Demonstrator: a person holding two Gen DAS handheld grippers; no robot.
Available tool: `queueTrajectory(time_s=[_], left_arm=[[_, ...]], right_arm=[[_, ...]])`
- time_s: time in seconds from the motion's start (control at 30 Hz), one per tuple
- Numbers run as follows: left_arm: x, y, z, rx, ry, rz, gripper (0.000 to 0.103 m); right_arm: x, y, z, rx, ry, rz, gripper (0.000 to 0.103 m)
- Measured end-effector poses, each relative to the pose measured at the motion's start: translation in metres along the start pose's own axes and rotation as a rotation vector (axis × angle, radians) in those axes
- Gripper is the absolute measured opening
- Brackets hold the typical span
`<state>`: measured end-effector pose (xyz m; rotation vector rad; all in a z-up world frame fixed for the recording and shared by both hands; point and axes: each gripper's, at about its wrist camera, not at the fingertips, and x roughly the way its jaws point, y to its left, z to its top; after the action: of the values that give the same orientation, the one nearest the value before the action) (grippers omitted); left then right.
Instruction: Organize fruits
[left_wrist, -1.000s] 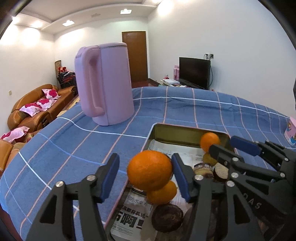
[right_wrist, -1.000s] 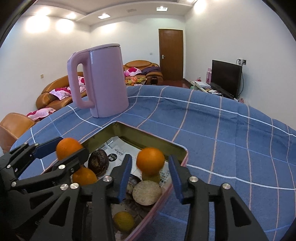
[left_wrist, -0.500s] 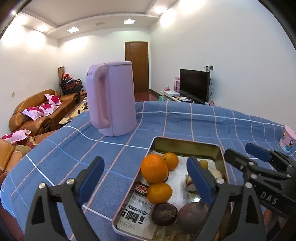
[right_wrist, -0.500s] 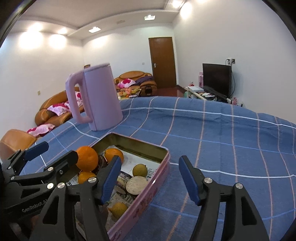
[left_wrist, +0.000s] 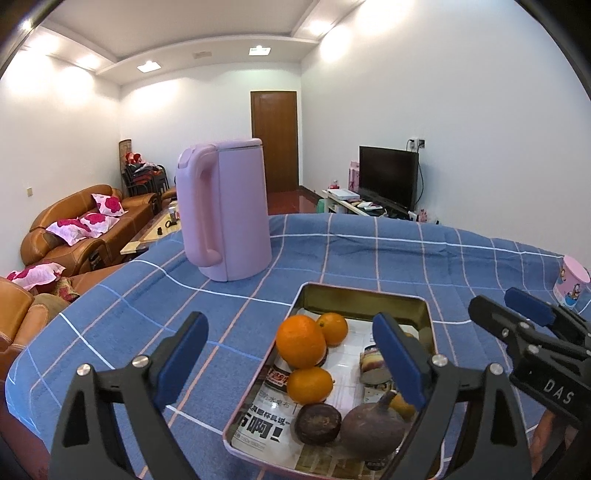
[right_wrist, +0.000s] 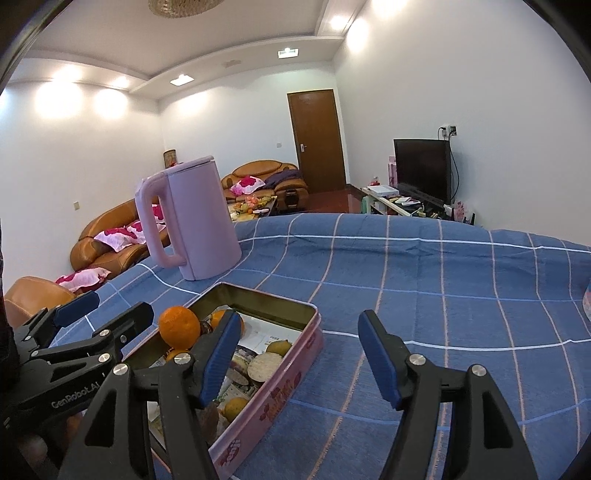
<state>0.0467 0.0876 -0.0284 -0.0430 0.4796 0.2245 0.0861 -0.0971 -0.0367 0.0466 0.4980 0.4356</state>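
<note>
Blue checked cloth (left_wrist: 369, 258) covers the surface that carries a rectangular metal tin (left_wrist: 364, 302), lined with newspaper (left_wrist: 258, 424) and lying at the lower centre of the left wrist view. All the fruit in view lies inside the tin. A large orange (left_wrist: 301, 341) sits at its left wall, with a smaller orange (left_wrist: 333, 328) just behind it and another (left_wrist: 309, 384) just in front. Two dark round fruits (left_wrist: 319, 422) lie at the near end, one of them with a stalk (left_wrist: 371, 424). Pale cut pieces (right_wrist: 264, 365) and a yellow fruit (right_wrist: 236, 406) lie along the right wall, as the right wrist view shows. A pink kettle (left_wrist: 225, 210) stands upright on the cloth beyond the tin, apart from it.

Left tongs (left_wrist: 291, 362): released, spread wide, nothing between the pads, framing the oranges from the near side. Right tongs (right_wrist: 297, 358): released and empty, over the tin's right wall at the lower centre of the frame.

Judged step: both tongs stand free of the fruit, so either the next piece is to be chosen or the sorting is near done; no fruit is seen outside the tin. For a clean next move, approach one fruit from above with the pads astride its widest part, close gently on round skins that can roll, and keep the two tongs clear of each other and of the tin's rim.
</note>
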Motion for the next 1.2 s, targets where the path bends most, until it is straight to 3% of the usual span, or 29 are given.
queueTrajectory(time_s=[0.93, 1.2], left_arm=[[-0.005, -0.005, 0.000, -0.002, -0.003, -0.010, 0.093], [-0.011, -0.006, 0.003, -0.002, -0.025, -0.020, 0.099]], right_arm=[[-0.019, -0.008, 0.001, 0.003, -0.029, -0.005, 0.068], [-0.021, -0.009, 0.001, 0.001, -0.031, -0.009, 0.068]])
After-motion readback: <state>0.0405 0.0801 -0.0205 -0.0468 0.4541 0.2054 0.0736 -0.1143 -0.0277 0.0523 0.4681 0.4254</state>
